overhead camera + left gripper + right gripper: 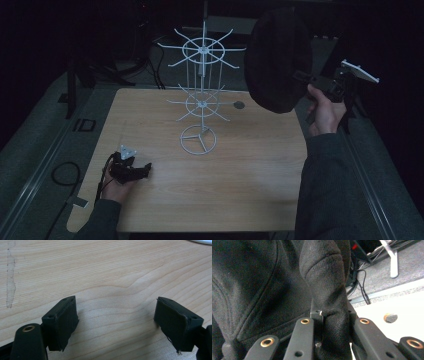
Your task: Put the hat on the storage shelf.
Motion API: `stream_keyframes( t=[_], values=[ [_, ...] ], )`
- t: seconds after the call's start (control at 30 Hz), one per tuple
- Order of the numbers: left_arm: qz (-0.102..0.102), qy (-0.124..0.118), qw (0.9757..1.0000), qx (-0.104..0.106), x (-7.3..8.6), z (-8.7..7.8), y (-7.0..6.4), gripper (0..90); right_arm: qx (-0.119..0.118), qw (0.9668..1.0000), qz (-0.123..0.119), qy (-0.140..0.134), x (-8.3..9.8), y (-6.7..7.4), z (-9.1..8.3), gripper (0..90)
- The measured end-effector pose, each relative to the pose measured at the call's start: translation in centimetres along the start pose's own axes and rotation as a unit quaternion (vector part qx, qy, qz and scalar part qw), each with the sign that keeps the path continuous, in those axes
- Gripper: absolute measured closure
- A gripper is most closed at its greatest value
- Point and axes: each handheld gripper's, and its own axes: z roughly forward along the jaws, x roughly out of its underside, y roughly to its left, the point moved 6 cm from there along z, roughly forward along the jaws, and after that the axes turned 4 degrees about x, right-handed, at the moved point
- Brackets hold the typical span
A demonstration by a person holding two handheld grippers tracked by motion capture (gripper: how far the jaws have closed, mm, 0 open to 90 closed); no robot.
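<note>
A black cloth cap [277,60] hangs in the air at the right, above the table's far right corner. My right gripper [304,77] is shut on its edge; in the right gripper view a fold of the cap [262,285] is pinched between the black jaws of my right gripper [332,322]. A white wire rack [202,90] with two tiers of spoke arms stands on a ring base at the table's middle. My left gripper [142,170] rests low at the front left, open, and my left gripper [116,322] has bare wood between its jaws.
The wooden table [240,185] has a round grommet hole [239,105] near the far edge, right of the rack. Cables [65,175] lie on the grey floor at the left. Dark stands and gear sit behind the table.
</note>
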Motion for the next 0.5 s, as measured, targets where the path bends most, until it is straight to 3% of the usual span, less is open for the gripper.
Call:
stream_keyframes(
  t=[0.17,0.4,0.5],
  values=[
    [-0.001,0.000,1.0000,0.000,0.0,0.0,0.0,19.3,-0.006,0.9999,-0.007,0.006,0.2,0.9,0.8,77.6],
    [-0.001,0.000,1.0000,0.000,0.0,0.0,0.0,19.3,0.017,0.9994,-0.022,0.021,0.6,1.2,2.1,77.5],
    [-0.001,0.000,1.0000,0.000,0.0,0.0,0.0,19.3,0.016,0.9993,-0.020,0.028,1.0,1.3,2.6,77.5]
  ],
)
